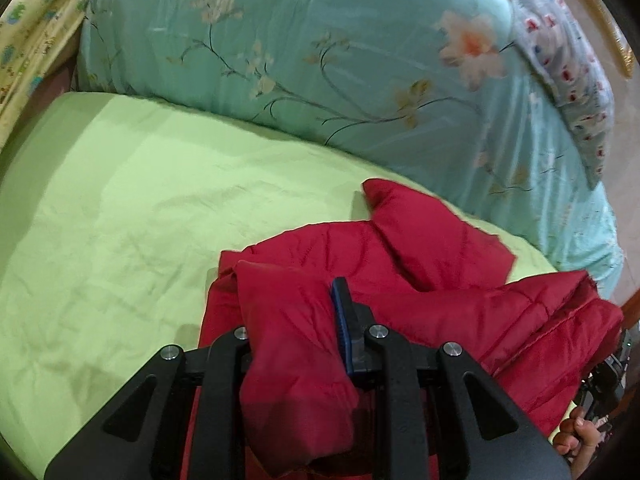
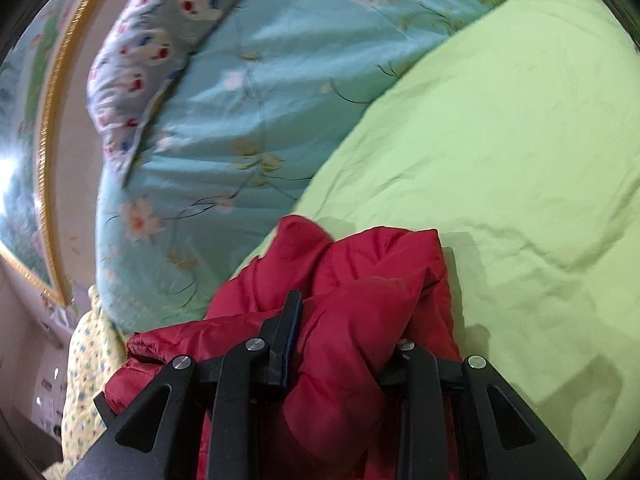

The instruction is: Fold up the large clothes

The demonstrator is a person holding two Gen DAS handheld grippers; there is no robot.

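Observation:
A red padded jacket lies bunched on the green bed sheet, low and to the right in the left wrist view. My left gripper is shut on a thick fold of it. Its blue-padded right finger shows, while cloth covers the left one. In the right wrist view the same jacket is heaped in front of my right gripper, which pinches another fold. Here the left finger shows and the right one is buried in fabric. The right jaws are easing apart with the fabric still between them.
A teal floral quilt is piled along the far side of the bed, with a red-and-blue printed pillow on it. Yellow patterned cloth hangs at the bed's edge. A gold-framed picture is on the wall. A hand shows at bottom right.

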